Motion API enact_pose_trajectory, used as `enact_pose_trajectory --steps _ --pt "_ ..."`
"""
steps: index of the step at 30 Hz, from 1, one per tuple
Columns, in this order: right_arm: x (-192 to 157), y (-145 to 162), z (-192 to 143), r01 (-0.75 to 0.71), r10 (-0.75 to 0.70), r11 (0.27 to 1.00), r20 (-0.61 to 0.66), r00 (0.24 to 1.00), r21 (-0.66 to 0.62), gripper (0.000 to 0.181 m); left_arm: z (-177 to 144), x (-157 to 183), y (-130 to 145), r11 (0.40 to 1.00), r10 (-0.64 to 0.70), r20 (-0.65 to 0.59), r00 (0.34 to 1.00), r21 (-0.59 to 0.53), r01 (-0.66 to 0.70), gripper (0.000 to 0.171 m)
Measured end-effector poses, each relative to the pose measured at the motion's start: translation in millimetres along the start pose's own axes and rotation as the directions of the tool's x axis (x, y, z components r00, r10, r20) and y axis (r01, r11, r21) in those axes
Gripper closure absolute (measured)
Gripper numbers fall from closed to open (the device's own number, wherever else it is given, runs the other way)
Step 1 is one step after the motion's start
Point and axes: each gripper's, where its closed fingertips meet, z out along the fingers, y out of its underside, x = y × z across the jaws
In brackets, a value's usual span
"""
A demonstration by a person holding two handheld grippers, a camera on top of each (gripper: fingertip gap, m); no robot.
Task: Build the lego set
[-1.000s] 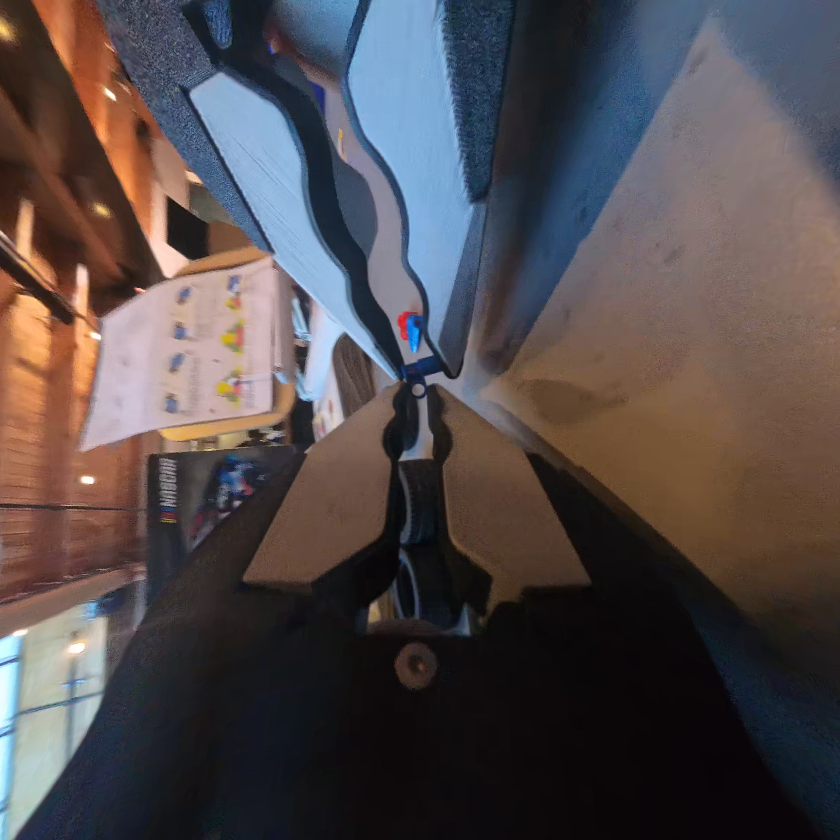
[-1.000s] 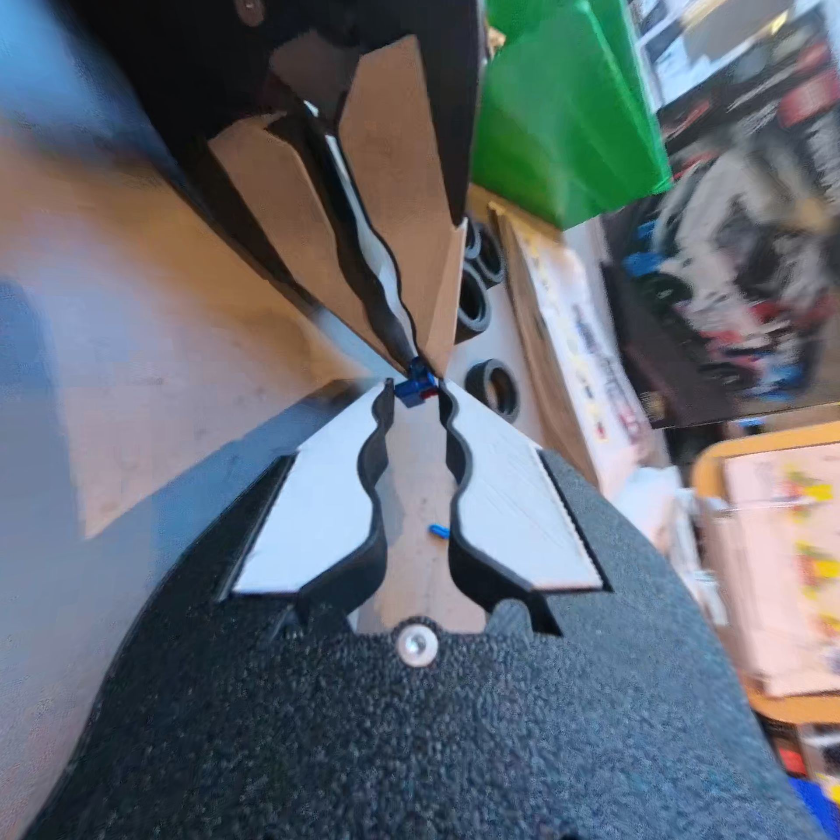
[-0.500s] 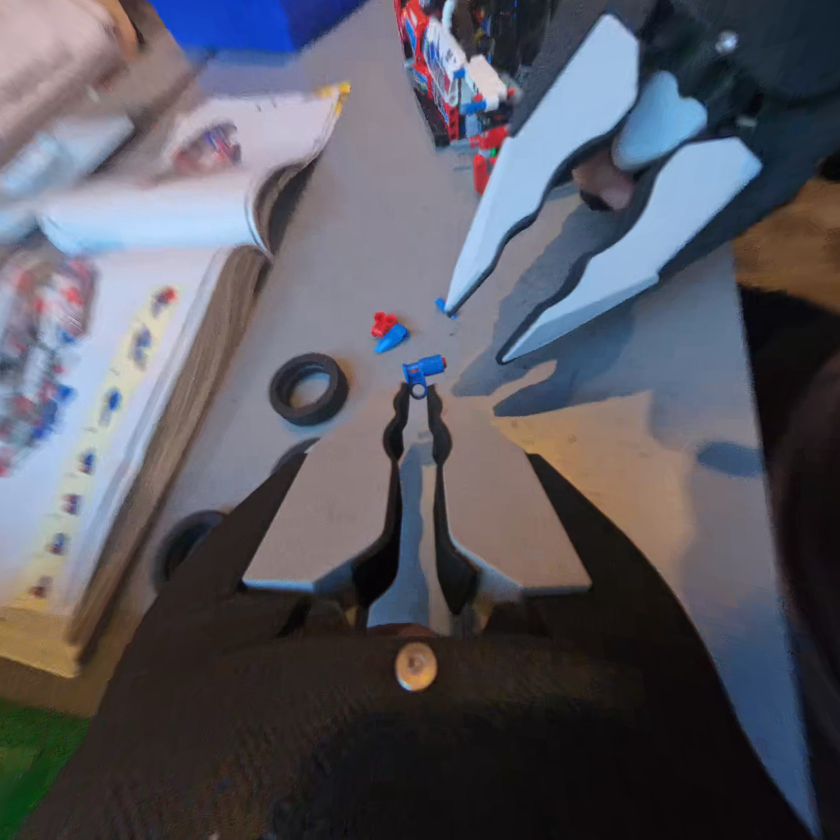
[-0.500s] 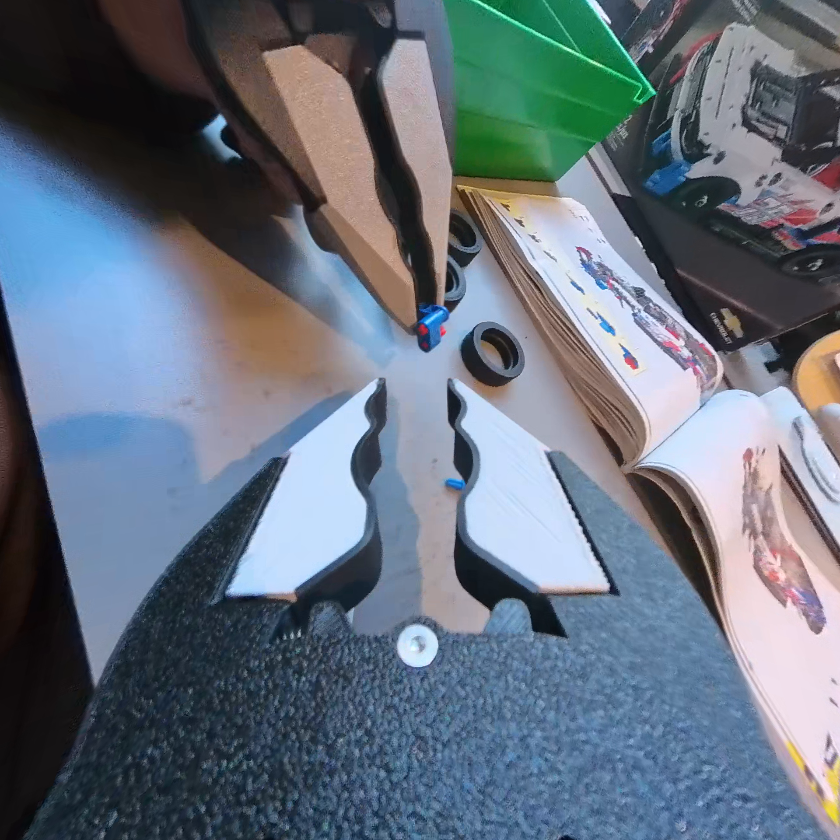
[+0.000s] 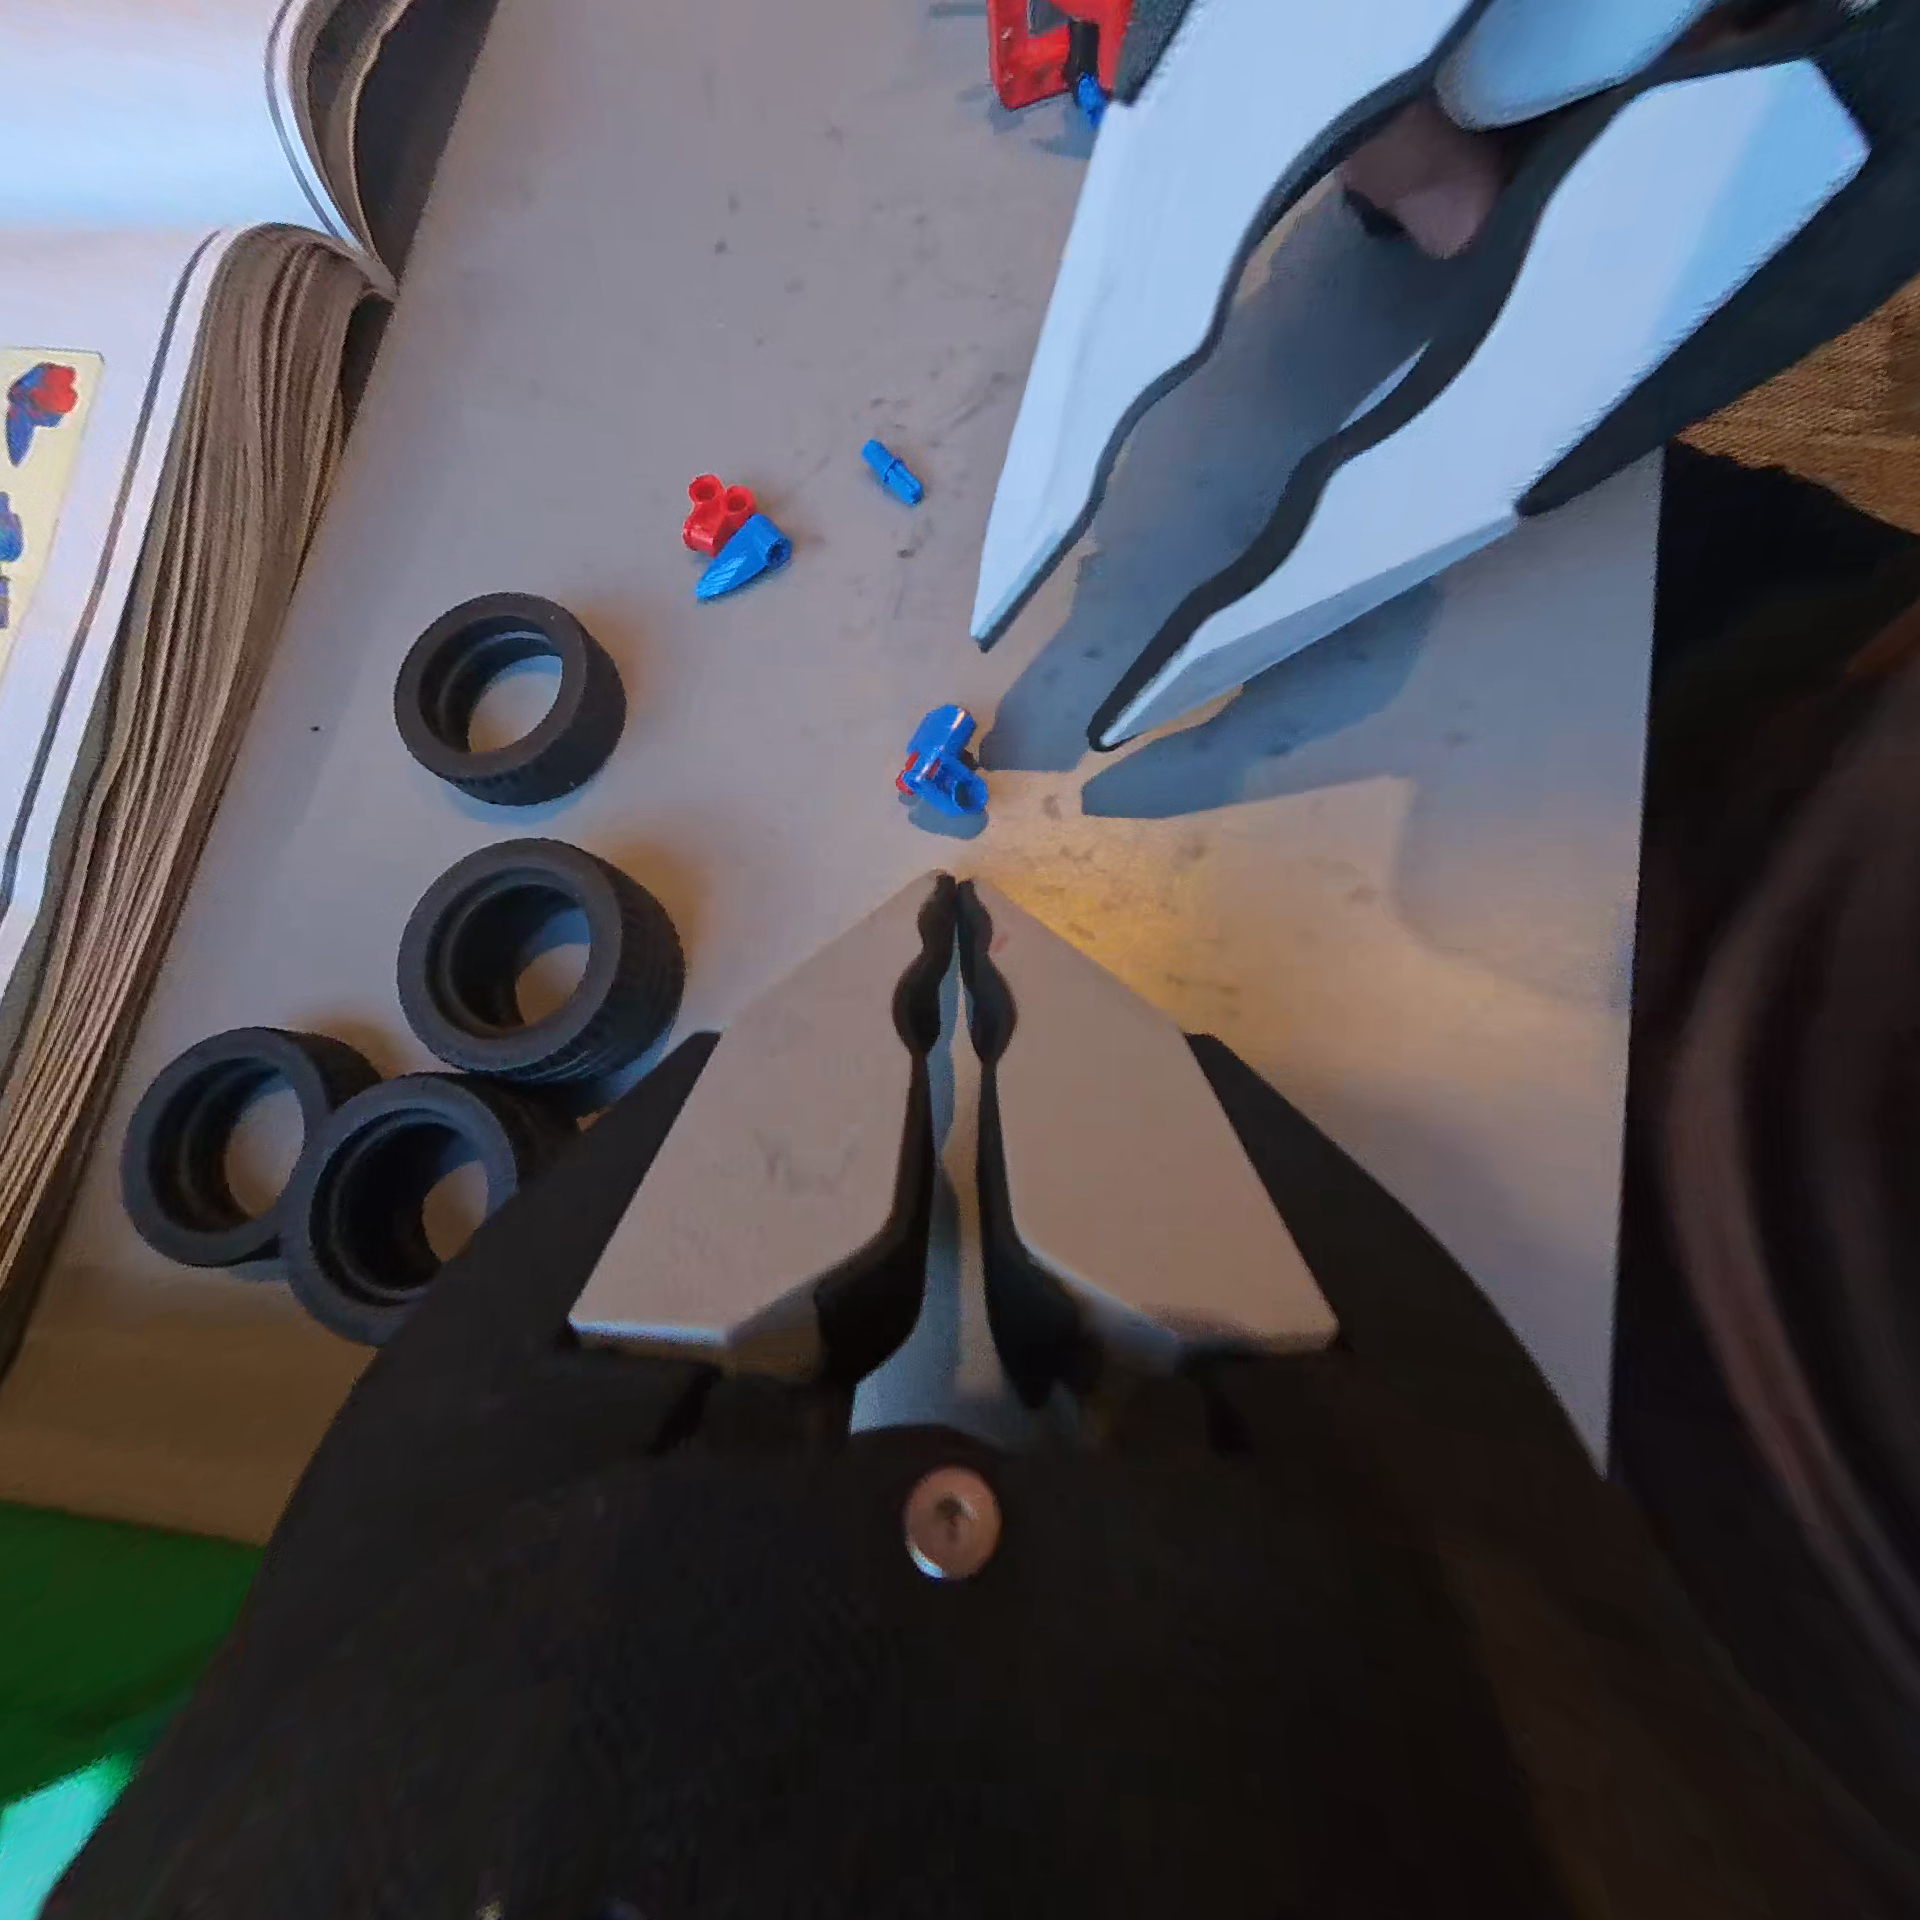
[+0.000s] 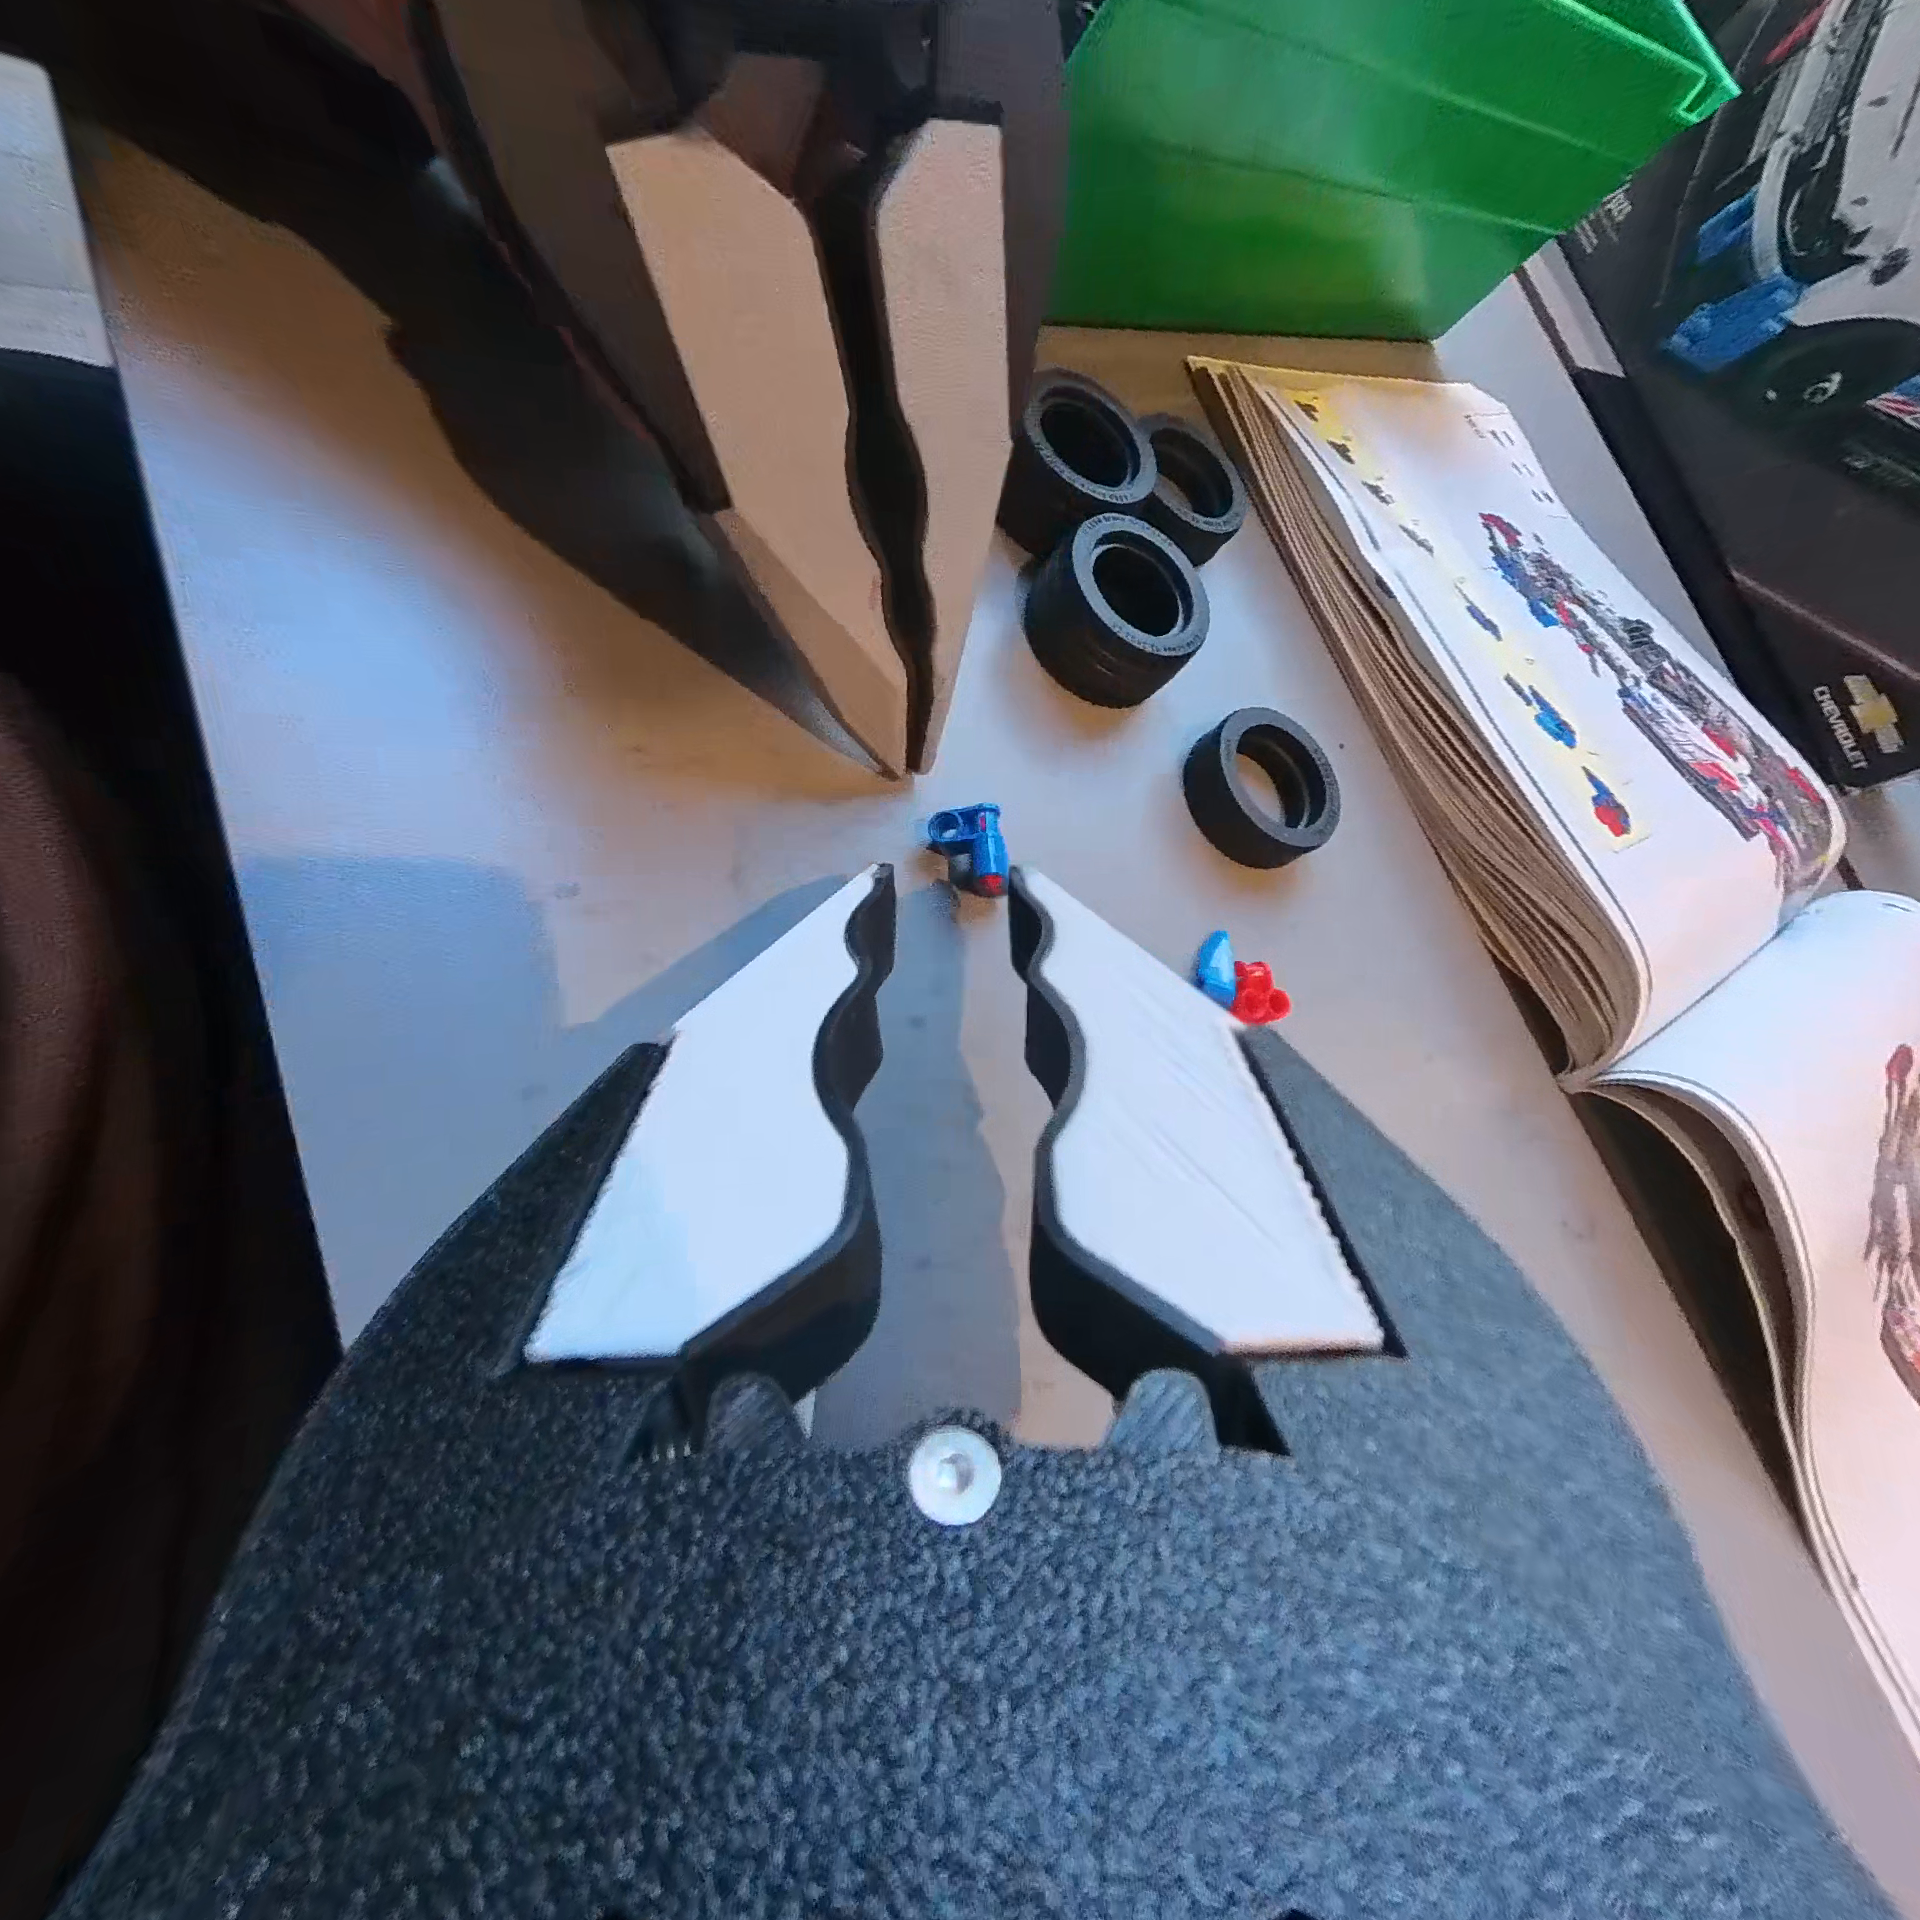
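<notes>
A small blue connector piece with a red end [image 5: 940, 764] lies loose on the grey table [image 5: 644, 260], between the two grippers. My left gripper [image 5: 954, 885] is shut with nothing between its pads, its tips just short of the piece. In the right wrist view the piece [image 6: 971, 842] lies just ahead of my right gripper [image 6: 951, 878], which is open and not gripping it; its red end is close to the right-hand fingertip [image 6: 1023, 883]. The left gripper [image 6: 909, 764] comes in from above in that view, shut. The right gripper [image 5: 1039, 686] shows open in the left wrist view.
A red and a blue small piece [image 5: 732, 530] [image 6: 1242, 977] and a blue pin [image 5: 891, 473] lie nearby. Several black tyres [image 5: 509, 707] [image 6: 1262, 784] sit beside an open instruction booklet [image 6: 1558, 665]. A green bin [image 6: 1330, 177], a set box [image 6: 1766, 260] and a red build [image 5: 1049, 52] stand farther off. My two grippers' fingertips are within a few centimetres of each other. My right tips are roughly 6 centimeters from the blue pin [image 5: 891, 473].
The blue connector piece was held at my left gripper's tips; it has left the grasp and lies on the table, and the left pads have come together on nothing. The right gripper moved up to the piece.
</notes>
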Motion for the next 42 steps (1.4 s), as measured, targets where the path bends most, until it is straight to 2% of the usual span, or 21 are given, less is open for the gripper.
enact_pose_trajectory --steps 5,11,20,24,29,34,42 --pt "6.5 4.6 -3.4 -0.070 0.069 0.997 -0.022 0.997 -0.016 0.159 -2.9 -0.7 2.9 0.999 -0.049 -0.004 0.999 -0.001 0.049 0.171" --pt "10.8 12.4 -14.5 -0.214 0.213 0.977 -0.044 0.976 -0.025 0.160 -8.3 -0.8 7.9 1.000 -0.025 0.023 0.999 0.001 0.025 0.171" --pt "9.5 13.3 0.3 -0.231 0.231 0.970 -0.009 0.973 -0.076 0.161 -2.5 -3.3 2.1 1.000 -0.017 -0.022 1.000 0.011 0.017 0.169" --pt "8.7 16.0 3.6 -0.254 0.257 0.963 0.026 0.966 -0.089 0.161 -0.9 -1.1 0.1 0.999 0.040 -0.040 0.998 0.020 -0.040 0.170" --pt "9.4 14.9 5.5 -0.285 0.290 0.955 0.065 0.955 -0.081 0.159 3.9 -1.6 -5.2 0.981 0.190 0.044 0.981 0.028 -0.191 0.171" --pt "13.2 8.2 4.3 -0.285 0.287 0.958 0.071 0.955 -0.028 0.159 4.2 -2.6 -10.8 0.957 0.279 0.110 0.954 0.049 -0.285 0.171" --pt "19.8 5.3 9.0 -0.287 0.287 0.958 0.048 0.957 -0.016 0.159 -2.4 -9.7 -18.6 0.965 0.223 0.133 0.966 0.110 -0.238 0.171"
